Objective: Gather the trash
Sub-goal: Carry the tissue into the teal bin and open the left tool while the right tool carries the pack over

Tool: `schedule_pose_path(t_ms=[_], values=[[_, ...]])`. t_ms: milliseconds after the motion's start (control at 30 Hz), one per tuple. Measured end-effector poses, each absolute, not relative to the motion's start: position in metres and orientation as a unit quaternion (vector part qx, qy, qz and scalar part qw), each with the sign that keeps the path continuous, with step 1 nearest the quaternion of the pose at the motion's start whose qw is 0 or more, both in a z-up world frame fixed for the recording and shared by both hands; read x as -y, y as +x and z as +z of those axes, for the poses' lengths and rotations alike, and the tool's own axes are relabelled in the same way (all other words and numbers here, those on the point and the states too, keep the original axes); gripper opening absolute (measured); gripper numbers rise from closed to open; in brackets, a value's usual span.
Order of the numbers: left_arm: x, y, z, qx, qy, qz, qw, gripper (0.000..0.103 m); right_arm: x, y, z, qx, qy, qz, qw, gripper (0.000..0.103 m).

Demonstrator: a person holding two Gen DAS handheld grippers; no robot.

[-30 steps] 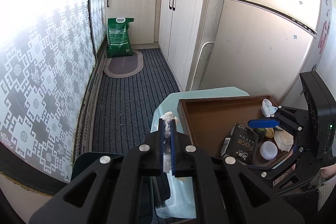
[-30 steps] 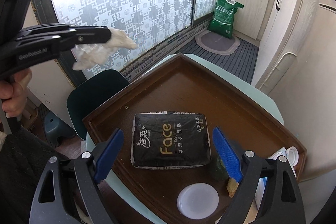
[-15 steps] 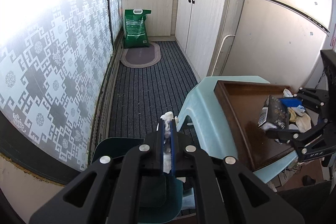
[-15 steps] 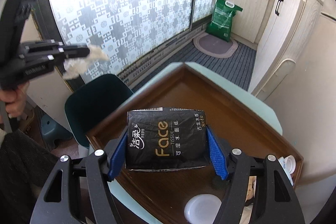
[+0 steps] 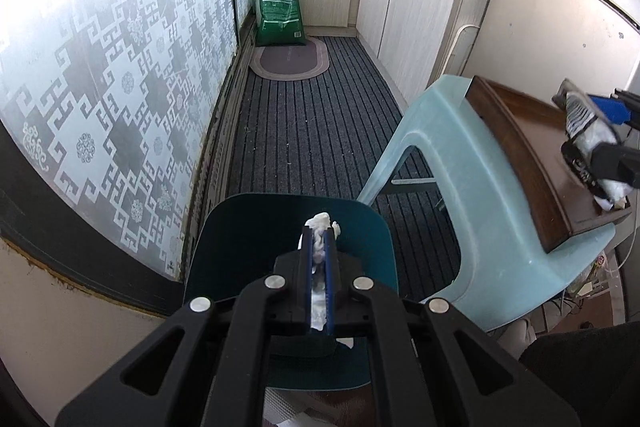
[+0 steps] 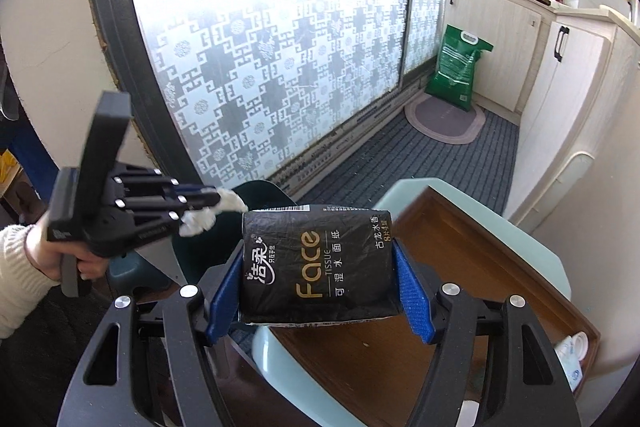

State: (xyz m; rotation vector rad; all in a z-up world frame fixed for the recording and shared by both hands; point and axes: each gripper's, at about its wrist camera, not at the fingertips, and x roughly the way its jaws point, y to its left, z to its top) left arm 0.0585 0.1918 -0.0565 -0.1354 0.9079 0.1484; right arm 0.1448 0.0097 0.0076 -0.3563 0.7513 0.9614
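Left gripper (image 5: pixel 318 247): we see its jaws clenched on a white tissue wad (image 5: pixel 320 227), held above the dark green bin (image 5: pixel 248 239)
Right gripper (image 6: pixel 316 291): we see its blue pads (image 6: pixel 412 291) grasping a black tissue pack (image 6: pixel 316 263), lifted clear of the tray (image 6: pixel 480 259)
Tray: we see it on the pale blue stool (image 5: pixel 472 195), right of the bin
Bin: we see it on the floor beside the stool, below the wad

Black glossy plastic tissue pack (image 6: pixel 320 267); crumpled white paper wad (image 5: pixel 320 227), soft and rough; brown smooth wooden tray (image 6: pixel 480 259); pale-blue matt plastic stool (image 5: pixel 472 187); dark-teal glossy bin lid (image 5: pixel 256 239).
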Motion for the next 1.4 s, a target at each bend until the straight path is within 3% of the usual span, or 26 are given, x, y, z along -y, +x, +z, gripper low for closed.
schedule_pose_path(t_ms=[700, 833, 867, 900, 1267, 1400], values=[[-0.230, 0.050, -0.156, -0.543, -0.116, 0.063, 0.829, 0.007, -0.087, 0.123, -0.011, -0.379, -0.162, 0.487, 0.770, 0.070], [-0.233, 0.045, -0.155, -0.540, -0.112, 0.070, 0.831, 0.016, -0.099, 0.126, -0.025, -0.398, -0.167, 0.479, 0.764, 0.070], [-0.233, 0.044, -0.152, -0.537, -0.110, 0.073, 0.833, 0.030, -0.101, 0.126, -0.028, -0.402, -0.168, 0.478, 0.763, 0.070], [-0.234, 0.041, -0.148, -0.530, -0.107, 0.075, 0.838, 0.034, -0.104, 0.127, -0.032, -0.407, -0.169, 0.477, 0.761, 0.070], [-0.246, 0.016, -0.095, -0.459, -0.093, 0.099, 0.878, 0.033, -0.131, 0.125, -0.062, -0.428, -0.192, 0.468, 0.749, 0.070], [-0.247, 0.006, -0.069, -0.425, -0.090, 0.107, 0.894, 0.028, -0.140, 0.123, -0.076, -0.438, -0.203, 0.464, 0.743, 0.070]])
